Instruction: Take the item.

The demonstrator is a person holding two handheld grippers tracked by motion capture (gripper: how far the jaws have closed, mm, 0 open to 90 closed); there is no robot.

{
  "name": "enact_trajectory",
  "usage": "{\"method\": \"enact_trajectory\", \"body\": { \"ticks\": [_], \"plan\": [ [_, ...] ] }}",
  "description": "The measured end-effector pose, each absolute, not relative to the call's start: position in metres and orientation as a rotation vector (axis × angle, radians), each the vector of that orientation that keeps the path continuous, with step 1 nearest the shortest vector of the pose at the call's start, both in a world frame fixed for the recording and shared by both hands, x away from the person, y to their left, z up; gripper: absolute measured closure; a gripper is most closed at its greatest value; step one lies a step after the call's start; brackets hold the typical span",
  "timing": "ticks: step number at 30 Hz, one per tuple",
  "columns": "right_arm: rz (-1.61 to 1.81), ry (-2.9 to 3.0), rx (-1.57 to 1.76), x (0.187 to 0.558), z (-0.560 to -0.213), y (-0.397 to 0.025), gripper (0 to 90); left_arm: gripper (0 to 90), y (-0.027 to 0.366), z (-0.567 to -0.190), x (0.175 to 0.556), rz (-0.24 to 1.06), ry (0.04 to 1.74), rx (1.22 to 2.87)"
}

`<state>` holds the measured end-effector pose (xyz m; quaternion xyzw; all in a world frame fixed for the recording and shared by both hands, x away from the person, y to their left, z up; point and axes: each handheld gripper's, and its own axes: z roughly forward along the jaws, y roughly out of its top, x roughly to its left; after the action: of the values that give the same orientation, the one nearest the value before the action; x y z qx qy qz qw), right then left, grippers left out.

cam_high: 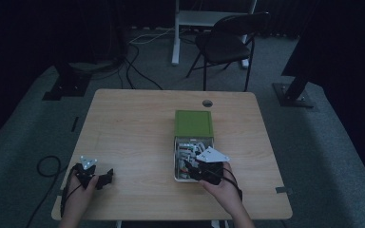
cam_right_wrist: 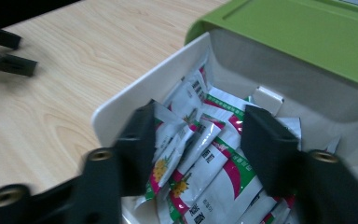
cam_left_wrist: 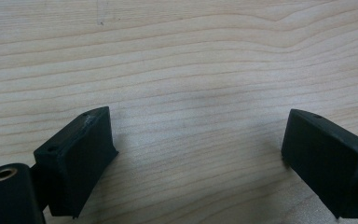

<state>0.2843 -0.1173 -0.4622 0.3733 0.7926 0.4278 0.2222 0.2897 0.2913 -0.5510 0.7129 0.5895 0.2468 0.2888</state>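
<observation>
right gripper (cam_high: 196, 167) is down inside the open white box (cam_high: 176, 156), jaws spread and straddling the sachets (cam_right_wrist: 205, 158), nothing pinched yet as far as i can tell. right gripper view shows this gripper (cam_right_wrist: 196, 140) with one jaw at the near-left wall side of the box (cam_right_wrist: 135, 100) and the other further in; a few red/green/white packets sit between them. the sachets lie loose and overlapping, long axes running roughly away from the camera toward the green lid (cam_right_wrist: 298, 37), so roughly in line with the jaws, and a closing move would squeeze them across their narrow width. the lid (cam_high: 193, 122) lies flipped back on the far side of the box, out of the way.

left gripper (cam_high: 102, 179) rests near the front-left of the wooden table (cam_high: 133, 128), well apart from the box, jaws wide open over bare wood (cam_left_wrist: 191, 84), holding nothing. the right hand (cam_high: 221, 187) is clearly the nearer one, already on the packets; the left hand (cam_high: 78, 192) would have to cross half the table.

judgement: the step in hand is picking a sachet out of the box; the grab needs only a close and lift. risk: taking several packets at once since they overlap.
</observation>
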Motion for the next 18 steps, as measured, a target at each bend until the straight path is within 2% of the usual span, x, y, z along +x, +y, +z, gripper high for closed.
{"method": "enact_trajectory", "body": {
  "ticks": [9, 18],
  "plan": [
    [1.116, 2.237, 1.085, 0.285, -0.477, -0.107, 62.4, 9.8, 0.291, -0.551, 0.290, 0.658, 1.573, 1.904],
    [1.078, 2.255, 1.096, 0.284, -0.487, -0.098, 68.6, 9.8, 0.291, -0.551, 0.290, 0.658, 1.573, 1.904]
  ]
}}
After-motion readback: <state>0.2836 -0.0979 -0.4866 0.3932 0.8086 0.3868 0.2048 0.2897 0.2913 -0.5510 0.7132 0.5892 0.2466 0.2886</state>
